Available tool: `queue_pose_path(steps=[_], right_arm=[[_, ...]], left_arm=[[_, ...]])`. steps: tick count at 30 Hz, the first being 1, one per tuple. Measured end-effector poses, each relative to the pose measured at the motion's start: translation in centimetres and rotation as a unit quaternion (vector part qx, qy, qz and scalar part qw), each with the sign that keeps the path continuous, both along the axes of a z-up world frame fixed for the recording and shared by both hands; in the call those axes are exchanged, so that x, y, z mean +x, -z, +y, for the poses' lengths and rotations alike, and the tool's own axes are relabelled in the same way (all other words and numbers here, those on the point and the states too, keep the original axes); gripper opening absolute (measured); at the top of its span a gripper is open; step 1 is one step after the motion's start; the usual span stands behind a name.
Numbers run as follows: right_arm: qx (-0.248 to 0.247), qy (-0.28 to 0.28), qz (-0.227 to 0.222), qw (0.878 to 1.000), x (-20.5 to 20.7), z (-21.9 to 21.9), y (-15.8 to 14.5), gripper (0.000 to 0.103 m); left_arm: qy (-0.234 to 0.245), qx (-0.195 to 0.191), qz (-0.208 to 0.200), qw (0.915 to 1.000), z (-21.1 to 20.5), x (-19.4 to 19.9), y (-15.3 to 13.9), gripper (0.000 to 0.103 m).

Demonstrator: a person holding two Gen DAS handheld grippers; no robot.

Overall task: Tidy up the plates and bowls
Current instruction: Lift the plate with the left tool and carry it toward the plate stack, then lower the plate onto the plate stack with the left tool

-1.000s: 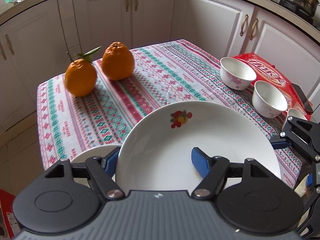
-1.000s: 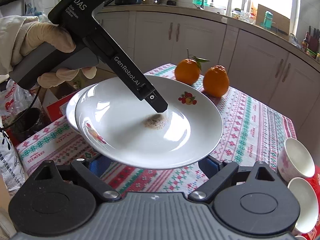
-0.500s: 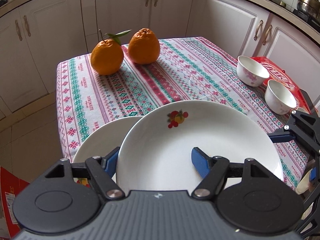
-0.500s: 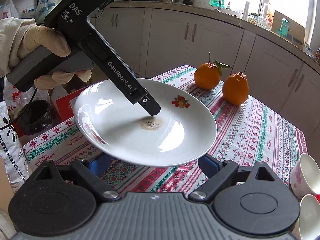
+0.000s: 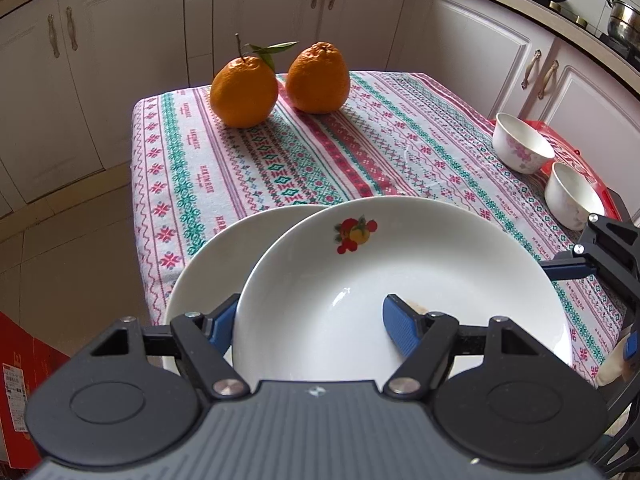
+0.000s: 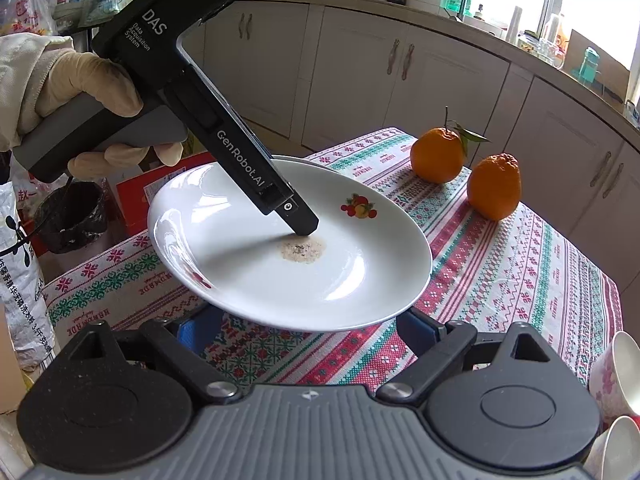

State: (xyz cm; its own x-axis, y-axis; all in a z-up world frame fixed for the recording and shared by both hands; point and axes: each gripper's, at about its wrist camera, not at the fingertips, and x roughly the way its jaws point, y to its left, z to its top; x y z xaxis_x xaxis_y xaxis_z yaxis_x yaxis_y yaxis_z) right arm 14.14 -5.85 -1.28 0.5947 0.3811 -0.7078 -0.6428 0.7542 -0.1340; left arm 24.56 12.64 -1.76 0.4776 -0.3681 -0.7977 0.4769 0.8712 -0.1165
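Now L gripper (image 5: 308, 320) jaws clamped on plate (image 5: 400, 280) rim; R gripper (image 6: 308, 328) jaws apart, w/ nothing between.

A patterned-cloth table (image 5: 360, 152) carries two oranges (image 5: 244, 92), two bowls (image 5: 520, 148) and a plate (image 5: 224, 256).
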Motion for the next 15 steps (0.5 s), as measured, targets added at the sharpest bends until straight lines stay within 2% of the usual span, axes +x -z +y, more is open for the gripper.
queue_pose_path(steps=[15], right_arm=[[-0.013, -0.009, 0.007, 1.000, 0.7, 1.2, 0.4, 0.096]], left_arm=[[-0.009, -0.005, 0.010, 0.9999, 1.6, 0.4, 1.0, 0.074]])
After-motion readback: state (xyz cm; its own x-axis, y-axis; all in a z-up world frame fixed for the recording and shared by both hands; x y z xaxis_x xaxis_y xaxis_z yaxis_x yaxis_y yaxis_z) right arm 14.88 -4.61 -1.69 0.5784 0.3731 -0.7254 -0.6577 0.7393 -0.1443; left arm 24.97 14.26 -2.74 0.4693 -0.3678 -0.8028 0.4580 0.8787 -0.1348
